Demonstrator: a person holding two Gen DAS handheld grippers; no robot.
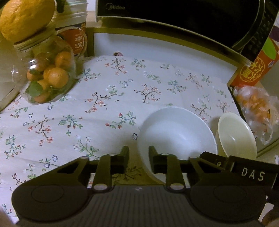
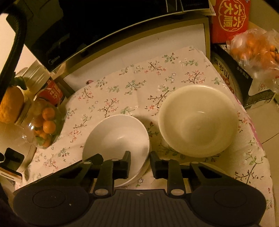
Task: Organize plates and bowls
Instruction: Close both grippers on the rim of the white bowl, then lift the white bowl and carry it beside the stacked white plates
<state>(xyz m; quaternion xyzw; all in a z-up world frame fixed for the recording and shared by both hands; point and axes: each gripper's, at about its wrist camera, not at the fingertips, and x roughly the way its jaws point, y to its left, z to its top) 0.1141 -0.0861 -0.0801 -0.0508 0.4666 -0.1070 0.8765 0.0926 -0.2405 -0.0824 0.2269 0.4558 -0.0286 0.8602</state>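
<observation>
While both tools straddle its rim, the white bowl point(image 2: 116, 139) sits upright on the floral cloth point(image 2: 132, 87) that covers the desk. The left tool point(image 1: 138, 153) has its fingers apart, one outside the bowl's near-left rim and one over the inside, with the rim in the gap; I cannot tell whether either pad touches it. The right tool point(image 2: 140, 158) is likewise spread, its left finger over the bowl's inside and its right finger outside the near-right rim, and contact is not clear here either.

Just right of the white bowl stands a cream bowl point(image 2: 198, 120), also upright and close beside it without visibly touching. In the left wrist view the same pair shows as the white bowl point(image 1: 176, 132) with the cream bowl point(image 1: 236, 134) at its right.

Left of the white bowl and well apart from it, a glass jar point(image 2: 43, 125) of small oranges leans on the cloth, with a large yellow citrus fruit point(image 1: 26, 17) resting above its lid. Behind the white bowl is a dark Midea microwave point(image 1: 174, 14). Beyond the cream bowl, away from the white bowl, a red carton point(image 2: 230, 19) stands behind a clear bag of oranges point(image 2: 254, 50).
</observation>
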